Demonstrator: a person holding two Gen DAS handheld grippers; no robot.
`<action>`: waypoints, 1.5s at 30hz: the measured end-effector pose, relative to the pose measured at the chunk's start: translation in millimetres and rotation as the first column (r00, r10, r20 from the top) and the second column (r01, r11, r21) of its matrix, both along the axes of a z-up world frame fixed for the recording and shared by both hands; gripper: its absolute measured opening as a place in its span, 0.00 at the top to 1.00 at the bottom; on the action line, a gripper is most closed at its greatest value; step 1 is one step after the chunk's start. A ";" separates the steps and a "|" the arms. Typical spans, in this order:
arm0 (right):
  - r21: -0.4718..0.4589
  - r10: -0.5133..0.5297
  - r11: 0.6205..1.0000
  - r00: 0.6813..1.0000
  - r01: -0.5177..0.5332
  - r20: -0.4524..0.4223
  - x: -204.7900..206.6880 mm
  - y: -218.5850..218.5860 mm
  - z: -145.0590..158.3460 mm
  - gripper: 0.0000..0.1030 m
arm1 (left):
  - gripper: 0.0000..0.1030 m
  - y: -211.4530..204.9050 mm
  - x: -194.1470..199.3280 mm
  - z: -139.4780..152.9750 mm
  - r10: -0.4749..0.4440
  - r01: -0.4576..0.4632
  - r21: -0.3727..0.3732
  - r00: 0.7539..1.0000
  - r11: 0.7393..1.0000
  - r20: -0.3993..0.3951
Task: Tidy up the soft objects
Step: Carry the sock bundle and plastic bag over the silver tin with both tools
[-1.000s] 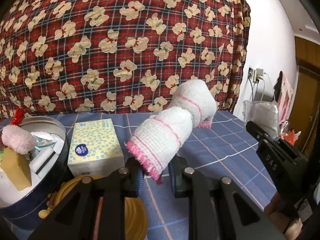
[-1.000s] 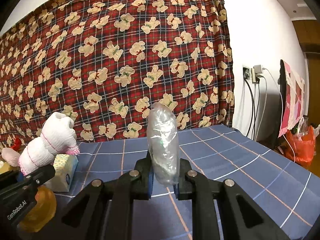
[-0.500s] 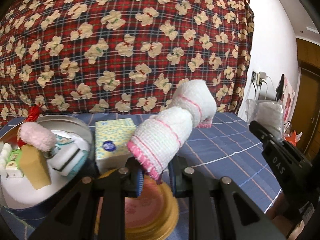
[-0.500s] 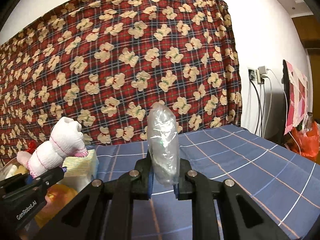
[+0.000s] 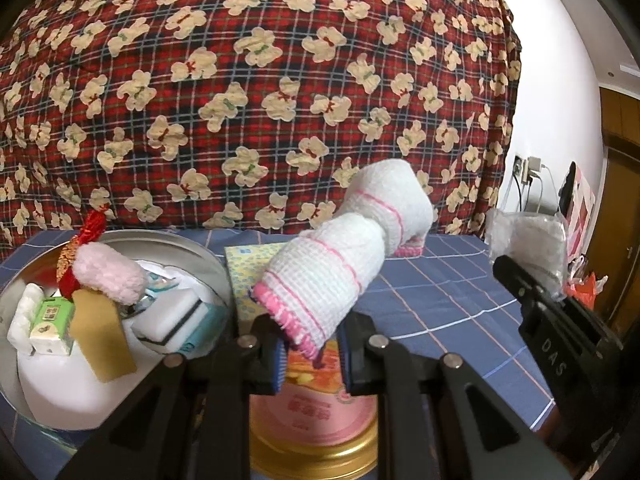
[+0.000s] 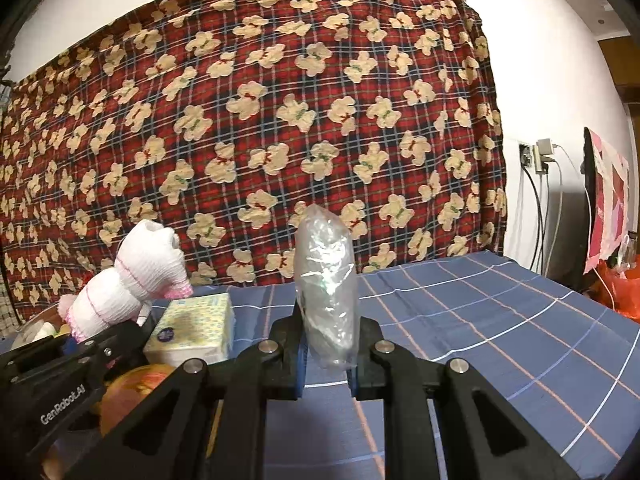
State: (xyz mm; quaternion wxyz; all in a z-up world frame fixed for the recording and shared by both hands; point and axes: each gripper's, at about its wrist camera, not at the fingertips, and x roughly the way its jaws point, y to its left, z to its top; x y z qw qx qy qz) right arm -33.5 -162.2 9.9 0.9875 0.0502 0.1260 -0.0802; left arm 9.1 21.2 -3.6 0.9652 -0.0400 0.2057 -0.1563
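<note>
While left gripper clamps rolled towel, tin half hidden; right gripper clamps plastic bag.

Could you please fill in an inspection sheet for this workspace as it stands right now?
Surface: blue checked tablecloth.
Job's things: white rolled towel with pink stripes and crumpled clear plastic bag, both held in the air.
Clutter: round metal tin holding sponges and a tissue pack; yellow dotted tissue box; pink-labelled lid with gold rim.
Grippers: left gripper shut on the towel; right gripper shut on the bag.
Cables: white charger leads hanging from wall socket.
Surroundings: red plaid bear-print cloth backdrop.
</note>
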 end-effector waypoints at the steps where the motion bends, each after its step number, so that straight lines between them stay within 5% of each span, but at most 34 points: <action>1: 0.000 0.005 1.000 1.000 -0.005 0.001 -0.1 3.2 0.0 0.84 | 0.82 3.6 0.2 0.5 0.005 -0.005 -0.002 1.000 1.000 0.002; 45: -0.034 0.343 0.939 0.939 -0.342 0.019 26.8 169.2 18.3 0.83 | 0.82 148.4 16.0 10.6 0.246 -0.246 -0.020 0.969 0.969 0.035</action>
